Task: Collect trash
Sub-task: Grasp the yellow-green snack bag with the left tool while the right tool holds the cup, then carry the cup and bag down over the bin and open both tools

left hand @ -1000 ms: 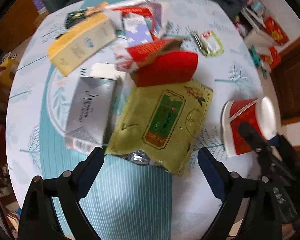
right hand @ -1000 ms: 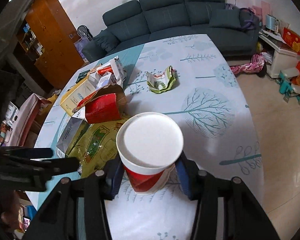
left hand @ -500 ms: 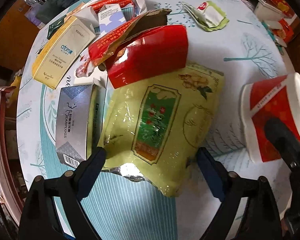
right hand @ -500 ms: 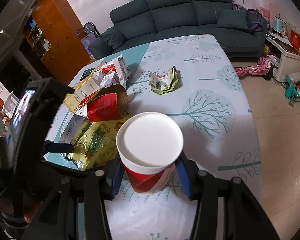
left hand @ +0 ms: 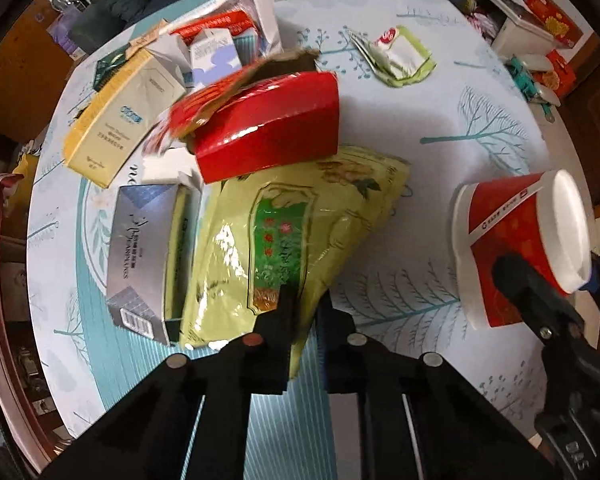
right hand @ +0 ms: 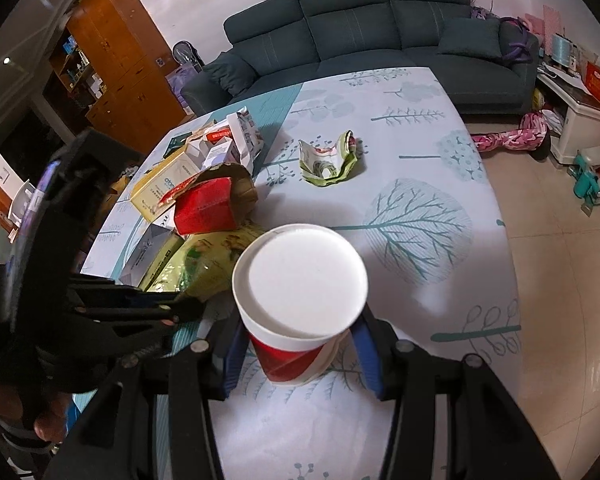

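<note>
Green pouch pinched in left gripper, table below

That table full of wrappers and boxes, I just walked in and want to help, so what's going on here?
A person is clearing trash with a handheld gripper in each hand. The left gripper has just been closing and now pinches the near edge of the green foil bag, which lies among boxes on the table. The right gripper grips a red and white paper cup by its sides, lid on. A crumpled green wrapper lies apart, untouched.
</note>
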Action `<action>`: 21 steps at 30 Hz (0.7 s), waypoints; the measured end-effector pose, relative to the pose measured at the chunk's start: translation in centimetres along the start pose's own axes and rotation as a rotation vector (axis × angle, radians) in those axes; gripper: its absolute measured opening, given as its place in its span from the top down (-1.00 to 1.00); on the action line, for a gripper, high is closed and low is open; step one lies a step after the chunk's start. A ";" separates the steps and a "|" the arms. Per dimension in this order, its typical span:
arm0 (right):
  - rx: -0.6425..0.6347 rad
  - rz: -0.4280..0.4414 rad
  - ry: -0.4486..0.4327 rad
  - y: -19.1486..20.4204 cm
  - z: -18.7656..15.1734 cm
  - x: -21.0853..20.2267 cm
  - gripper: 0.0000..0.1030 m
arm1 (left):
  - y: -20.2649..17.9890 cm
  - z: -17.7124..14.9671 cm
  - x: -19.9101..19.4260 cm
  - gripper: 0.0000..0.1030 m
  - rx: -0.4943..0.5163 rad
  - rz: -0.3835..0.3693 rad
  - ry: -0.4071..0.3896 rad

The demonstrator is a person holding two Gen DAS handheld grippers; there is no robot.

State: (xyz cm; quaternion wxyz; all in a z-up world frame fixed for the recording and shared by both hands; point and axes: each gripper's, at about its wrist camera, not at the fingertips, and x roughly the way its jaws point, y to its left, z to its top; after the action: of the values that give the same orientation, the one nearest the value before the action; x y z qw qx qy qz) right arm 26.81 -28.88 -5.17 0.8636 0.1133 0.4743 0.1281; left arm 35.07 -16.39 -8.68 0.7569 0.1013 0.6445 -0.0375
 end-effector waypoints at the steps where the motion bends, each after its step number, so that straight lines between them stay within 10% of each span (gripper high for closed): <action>1: 0.001 -0.001 0.001 0.0 -0.1 -0.1 0.06 | 0.1 -0.3 -0.4 0.89 -0.006 -0.005 -0.006; 21: -0.017 0.002 0.021 4.4 -5.5 -4.5 0.06 | 3.4 -12.0 -7.4 0.94 -0.002 -0.084 -0.058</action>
State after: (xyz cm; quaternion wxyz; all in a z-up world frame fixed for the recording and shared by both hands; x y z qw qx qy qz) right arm 19.35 -25.84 -3.10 0.8593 0.1048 0.4823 0.1342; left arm 22.88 -11.24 -2.87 0.7730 0.0725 0.6262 -0.0715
